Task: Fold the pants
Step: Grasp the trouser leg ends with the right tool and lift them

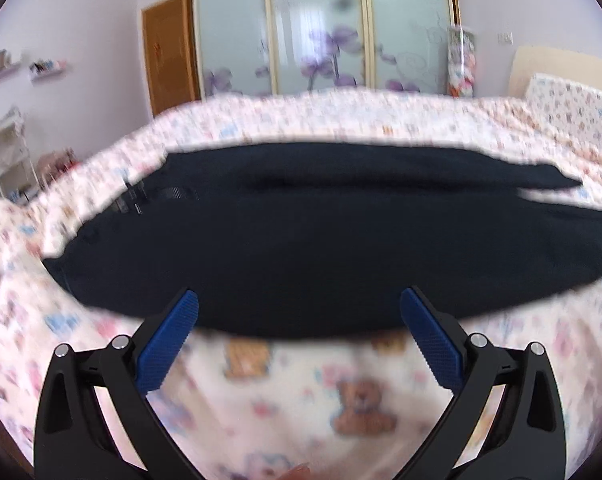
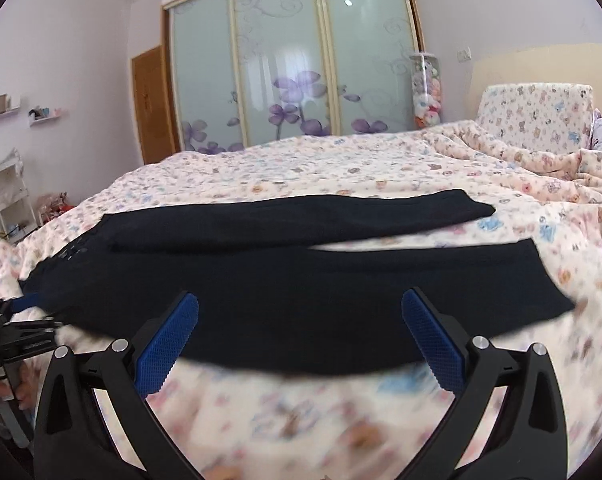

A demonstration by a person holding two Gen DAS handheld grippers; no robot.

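Dark navy pants (image 1: 301,240) lie flat across the bed, waistband to the left, both legs running right. In the right wrist view the pants (image 2: 261,280) show two legs, the far one lying apart from the near one at the right. My left gripper (image 1: 299,304) is open and empty, its blue pads just above the near edge of the pants. My right gripper (image 2: 299,306) is open and empty over the near leg's edge. The left gripper also shows in the right wrist view (image 2: 25,322) at the far left by the waistband.
The bed (image 2: 301,168) has a teddy-bear print cover. A crumpled quilt (image 2: 541,168) and a pillow (image 2: 537,112) lie at the right. A sliding wardrobe (image 2: 289,64), a wooden door (image 2: 149,104) and a white rack (image 2: 5,196) stand beyond.
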